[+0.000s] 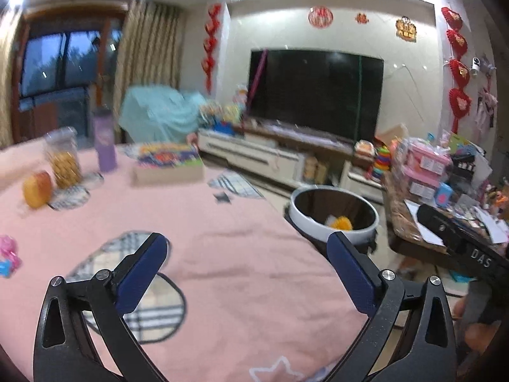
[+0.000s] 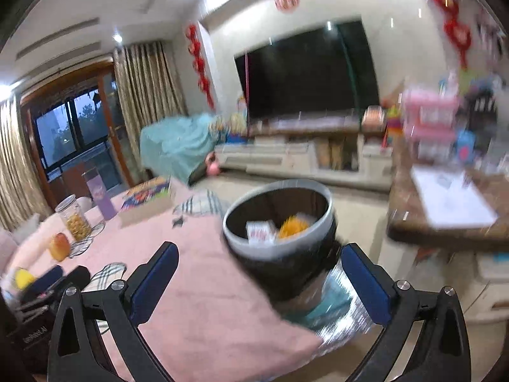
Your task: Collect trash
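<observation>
both grippers empty, jaws wide apart: left gripper (image 1: 246,273), right gripper (image 2: 259,281). trash bin (image 2: 241,246) sits just past the edge of the pink-covered table (image 1: 238,222), w/ orange scrap (image 2: 294,227) & small white carton (image 2: 260,231) already inside. such bits prob light, crushable; pinch by an edge, gently. blurry, no other loose trash clear.

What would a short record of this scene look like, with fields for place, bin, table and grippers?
place: living room with a dark television
bin: round bin beside the pink table, holding an orange scrap and a small white carton
table: jar, purple bottle, orange fruit, flat box
left gripper: open, empty
right gripper: open, empty
</observation>
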Demonstrator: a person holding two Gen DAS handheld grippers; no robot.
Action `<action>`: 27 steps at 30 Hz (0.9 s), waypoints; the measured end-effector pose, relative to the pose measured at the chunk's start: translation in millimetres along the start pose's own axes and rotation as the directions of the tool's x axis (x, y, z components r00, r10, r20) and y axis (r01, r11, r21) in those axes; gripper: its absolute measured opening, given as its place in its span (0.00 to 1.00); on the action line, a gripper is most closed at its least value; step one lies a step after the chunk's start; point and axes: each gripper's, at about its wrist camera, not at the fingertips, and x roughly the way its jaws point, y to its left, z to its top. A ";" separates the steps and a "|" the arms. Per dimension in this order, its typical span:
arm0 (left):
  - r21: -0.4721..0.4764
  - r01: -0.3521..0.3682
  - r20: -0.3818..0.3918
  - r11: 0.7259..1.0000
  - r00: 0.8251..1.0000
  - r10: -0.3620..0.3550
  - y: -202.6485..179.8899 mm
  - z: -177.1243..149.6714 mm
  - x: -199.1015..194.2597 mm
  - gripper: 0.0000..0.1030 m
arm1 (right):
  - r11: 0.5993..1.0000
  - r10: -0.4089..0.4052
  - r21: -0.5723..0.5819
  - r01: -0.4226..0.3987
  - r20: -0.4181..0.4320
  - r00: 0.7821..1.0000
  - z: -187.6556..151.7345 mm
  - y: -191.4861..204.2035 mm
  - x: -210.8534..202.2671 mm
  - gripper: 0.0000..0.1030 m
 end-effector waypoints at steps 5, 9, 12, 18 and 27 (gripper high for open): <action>0.036 -0.068 0.060 0.997 0.996 0.065 1.8 -5.9 -9.4 1.00 | 0.999 -0.009 -0.040 0.012 0.064 0.998 -8.3 9.8 -5.0 1.00; 0.057 -0.099 0.053 0.993 0.994 0.096 4.2 -9.2 -6.2 1.00 | 0.999 -0.004 -0.040 0.006 0.039 0.999 -18.1 12.0 5.1 1.00; 0.054 -0.104 0.055 0.993 0.993 0.101 6.2 -12.0 -5.9 1.00 | 0.999 0.000 -0.040 0.001 0.033 0.999 -24.0 14.6 4.9 1.00; 0.044 -0.110 0.072 0.993 0.992 0.107 8.9 -13.1 -9.1 1.00 | 0.999 0.000 -0.044 0.002 0.055 0.999 -27.7 16.8 -1.6 1.00; 0.040 -0.119 0.086 0.992 0.990 0.115 9.2 -15.1 -16.1 1.00 | 0.999 0.008 -0.040 -0.006 0.056 0.998 -27.8 18.9 -2.3 1.00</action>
